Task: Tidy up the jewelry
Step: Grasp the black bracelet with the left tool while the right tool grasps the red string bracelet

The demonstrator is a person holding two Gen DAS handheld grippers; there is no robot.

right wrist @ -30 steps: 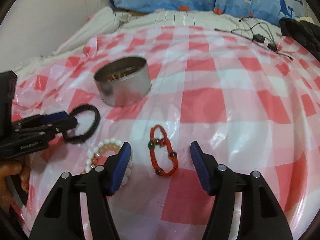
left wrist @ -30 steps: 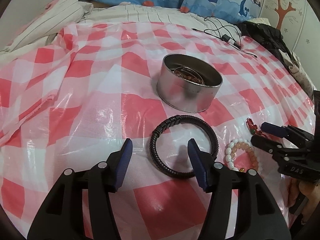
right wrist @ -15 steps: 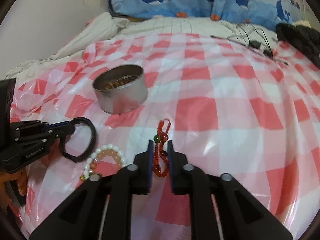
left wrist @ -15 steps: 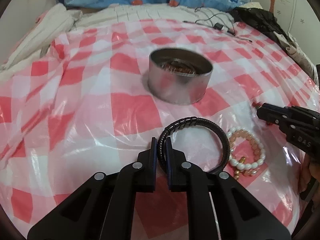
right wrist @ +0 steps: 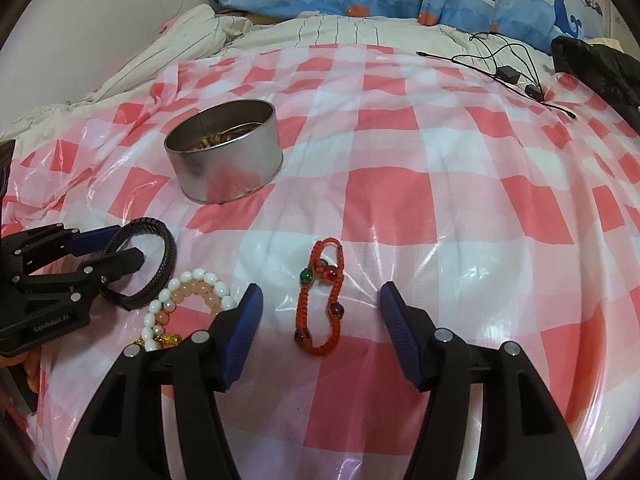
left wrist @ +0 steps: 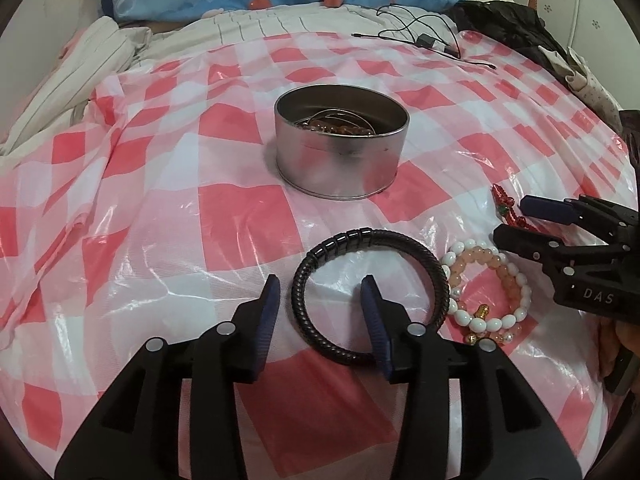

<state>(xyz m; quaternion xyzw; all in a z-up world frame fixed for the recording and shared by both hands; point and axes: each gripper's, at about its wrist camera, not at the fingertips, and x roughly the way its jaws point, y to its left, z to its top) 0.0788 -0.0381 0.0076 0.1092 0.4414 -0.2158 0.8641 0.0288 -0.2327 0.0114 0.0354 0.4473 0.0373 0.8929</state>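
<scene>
Left gripper (left wrist: 318, 300) agape astride black bracelet (left wrist: 370, 292) rim — right gripper (right wrist: 320, 308) wide, red bracelet (right wrist: 320, 298) between, ungrasped.

Glossy, crinkled plastic checked sheet (left wrist: 168, 248) under me; brushed dull-metal tin (left wrist: 342, 142) at centre. Near it a braided black bracelet (left wrist: 370, 294), leather-look with a semi-gloss finish; to its right, smooth glassy white and peach beads (left wrist: 490, 292). Red bracelet (right wrist: 320, 298) is woven cord with shiny beads; my fingers (left wrist: 268, 312) are matt black plastic with ribbed blue pads.
</scene>
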